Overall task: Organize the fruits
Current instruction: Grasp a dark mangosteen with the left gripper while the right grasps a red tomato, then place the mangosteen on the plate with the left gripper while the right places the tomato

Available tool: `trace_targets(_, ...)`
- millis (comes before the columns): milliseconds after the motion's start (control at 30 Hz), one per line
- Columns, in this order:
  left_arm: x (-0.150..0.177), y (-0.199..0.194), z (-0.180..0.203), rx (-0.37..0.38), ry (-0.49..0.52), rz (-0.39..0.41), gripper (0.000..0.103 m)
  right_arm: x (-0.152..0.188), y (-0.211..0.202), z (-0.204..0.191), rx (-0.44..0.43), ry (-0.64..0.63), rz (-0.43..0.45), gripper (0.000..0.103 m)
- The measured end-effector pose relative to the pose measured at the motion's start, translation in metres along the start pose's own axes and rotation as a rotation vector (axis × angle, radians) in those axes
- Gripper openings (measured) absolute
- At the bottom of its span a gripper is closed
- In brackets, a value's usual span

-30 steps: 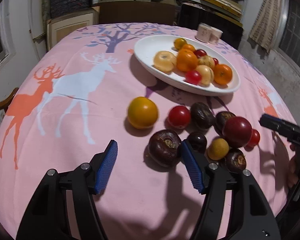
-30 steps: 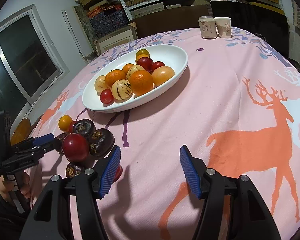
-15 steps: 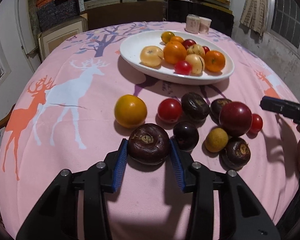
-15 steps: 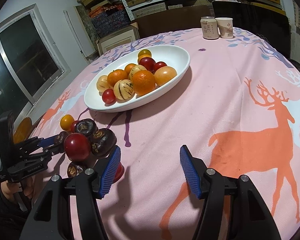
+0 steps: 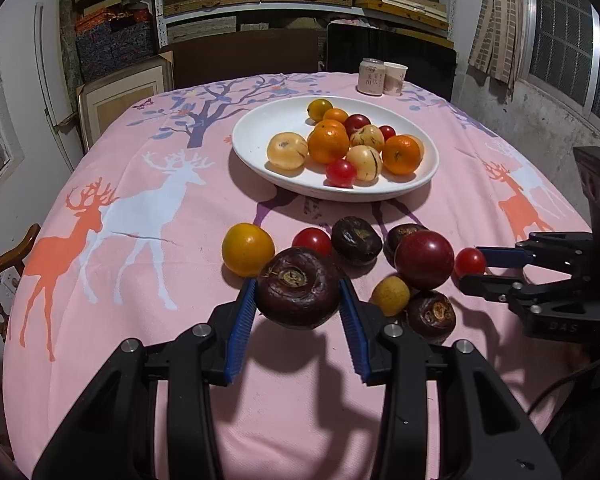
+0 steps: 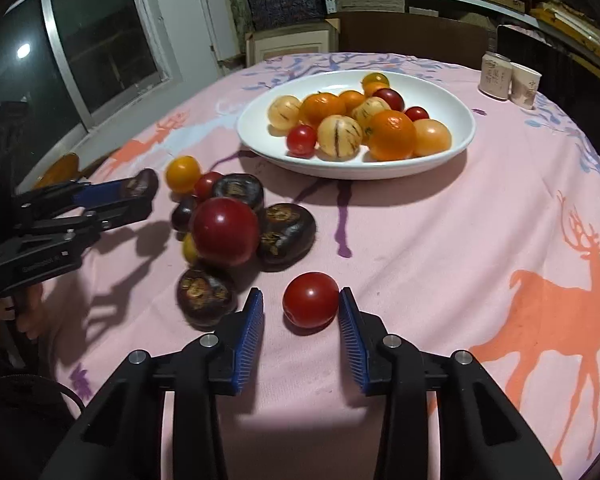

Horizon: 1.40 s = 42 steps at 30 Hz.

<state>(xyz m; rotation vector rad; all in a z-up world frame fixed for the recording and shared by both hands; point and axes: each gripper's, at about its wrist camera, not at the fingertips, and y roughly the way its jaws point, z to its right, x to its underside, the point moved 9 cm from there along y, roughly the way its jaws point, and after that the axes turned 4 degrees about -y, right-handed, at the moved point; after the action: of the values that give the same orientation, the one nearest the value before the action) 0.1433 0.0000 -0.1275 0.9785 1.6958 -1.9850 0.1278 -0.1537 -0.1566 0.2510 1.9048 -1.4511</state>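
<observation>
My left gripper (image 5: pixel 298 300) is shut on a dark purple fruit (image 5: pixel 298 292) and holds it a little above the pink cloth; the right wrist view shows this gripper (image 6: pixel 146 196) at the left with the fruit (image 6: pixel 142 185) at its tips. My right gripper (image 6: pixel 300 308) is closing, with a small red tomato (image 6: pixel 310 300) lying between the jaws. The right pad touches the tomato and a gap shows on its left side. Beside it lie a big red fruit (image 6: pixel 225 231), several dark fruits and a yellow-orange one (image 5: pixel 248 249). A white plate (image 5: pixel 252 148) behind holds several fruits.
A can (image 5: pixel 372 77) and a paper cup (image 5: pixel 395 78) stand at the table's far edge. A wooden chair (image 5: pixel 4 264) sits past the left edge. A hand (image 6: pixel 24 300) grips the left tool. Shelves and boxes fill the back wall.
The left jaws closed on the dark purple fruit and lifted it off the cloth. The right gripper slid over to the small red tomato and its jaws narrowed around it.
</observation>
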Motion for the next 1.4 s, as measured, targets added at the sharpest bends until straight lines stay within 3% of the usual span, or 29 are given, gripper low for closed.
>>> trace_targets(133, 0.002, 0.000, 0.000, 0.005, -0.002, -0.002, 0.041, 0.001, 0.000, 0.007, -0.018, 0.049, 0.009, 0.029)
trace_targets(1400, 0.000, -0.017, 0.016, 0.008, 0.016, 0.009, 0.041, 0.005, -0.045, 0.037, 0.022, 0.130, 0.113, 0.028)
